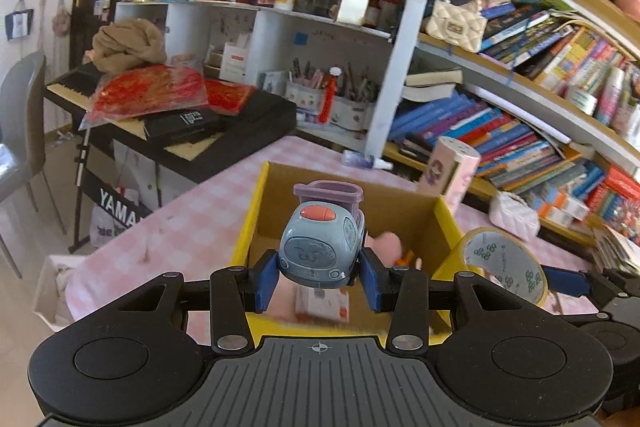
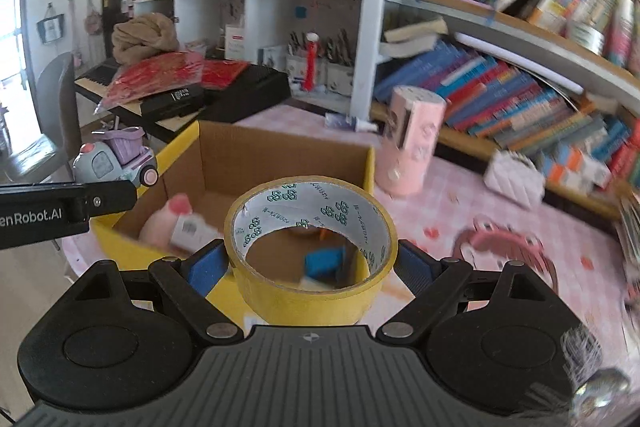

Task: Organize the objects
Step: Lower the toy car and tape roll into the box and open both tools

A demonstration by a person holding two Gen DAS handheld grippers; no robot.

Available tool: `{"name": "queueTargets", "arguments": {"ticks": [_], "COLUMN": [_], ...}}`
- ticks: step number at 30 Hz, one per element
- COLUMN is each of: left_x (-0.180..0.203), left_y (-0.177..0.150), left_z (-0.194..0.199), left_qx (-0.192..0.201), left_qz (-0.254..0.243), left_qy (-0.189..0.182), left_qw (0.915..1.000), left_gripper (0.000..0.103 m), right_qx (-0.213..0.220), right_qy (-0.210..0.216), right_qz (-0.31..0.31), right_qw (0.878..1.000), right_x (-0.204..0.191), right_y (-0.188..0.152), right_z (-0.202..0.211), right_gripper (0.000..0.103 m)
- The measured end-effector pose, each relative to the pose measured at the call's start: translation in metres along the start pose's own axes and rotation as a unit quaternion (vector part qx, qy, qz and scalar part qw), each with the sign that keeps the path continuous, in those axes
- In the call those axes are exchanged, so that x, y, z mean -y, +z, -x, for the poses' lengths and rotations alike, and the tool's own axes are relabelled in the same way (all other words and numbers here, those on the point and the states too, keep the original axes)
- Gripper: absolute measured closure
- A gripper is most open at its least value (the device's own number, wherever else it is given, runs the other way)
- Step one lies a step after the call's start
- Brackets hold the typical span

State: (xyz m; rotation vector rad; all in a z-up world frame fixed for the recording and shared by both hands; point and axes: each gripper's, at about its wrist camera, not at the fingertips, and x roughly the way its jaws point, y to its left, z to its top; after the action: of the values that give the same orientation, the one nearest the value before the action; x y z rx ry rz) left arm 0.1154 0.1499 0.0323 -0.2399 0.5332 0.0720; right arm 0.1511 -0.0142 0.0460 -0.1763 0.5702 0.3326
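Observation:
My left gripper [image 1: 320, 281] is shut on a blue-grey toy truck [image 1: 322, 245] with a purple bed, held above the open yellow cardboard box [image 1: 448, 223]. The truck also shows in the right wrist view [image 2: 116, 159] at the box's left edge. My right gripper [image 2: 310, 267] is shut on a roll of yellow tape [image 2: 312, 279], held over the box's near right corner [image 2: 370, 167]. The tape shows in the left wrist view [image 1: 506, 265] at the right. Inside the box lie a pink toy [image 2: 168, 217], a small white carton [image 2: 192, 231] and a blue item [image 2: 324, 263].
A pink cylinder [image 2: 412, 147], a white quilted pouch [image 2: 514, 179] and a pink hairband [image 2: 508, 243] lie on the pink checked tablecloth [image 1: 192, 215] right of the box. Bookshelves [image 1: 520, 107] stand behind. A keyboard [image 1: 168, 115] and chair [image 1: 24, 131] are at the left.

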Motion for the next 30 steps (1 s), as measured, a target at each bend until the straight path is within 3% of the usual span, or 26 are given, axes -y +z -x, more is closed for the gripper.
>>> {"name": "queueTargets", "arguments": {"ticks": [13,22,30], "left_x": [0.024,0.03,0.037], "left_y": [0.008,-0.003,-0.011], "left_z": [-0.07,-0.096,-0.107], "left_qx": [-0.049,-0.089,-0.108], "left_qz": [-0.02,-0.031,-0.039], "left_qy": [0.035,0.051,0.053], "left_qw": [0.998,0.9942,0.992], "left_gripper": [0.062,0.061,0.061], "right_qx": [-0.022,-0.06,-0.097], "right_qy": [0.035,0.069,0.094], "right_qz": [0.121,0.203,0.211], "right_qw": [0.992,0.975,0.968], "right_x": [0.004,0.0,0.001], "right_y": [0.019,0.013,0.014], "right_z": [-0.091,-0.12,-0.134], "right_gripper": [0.014,0.014,0.014]}}
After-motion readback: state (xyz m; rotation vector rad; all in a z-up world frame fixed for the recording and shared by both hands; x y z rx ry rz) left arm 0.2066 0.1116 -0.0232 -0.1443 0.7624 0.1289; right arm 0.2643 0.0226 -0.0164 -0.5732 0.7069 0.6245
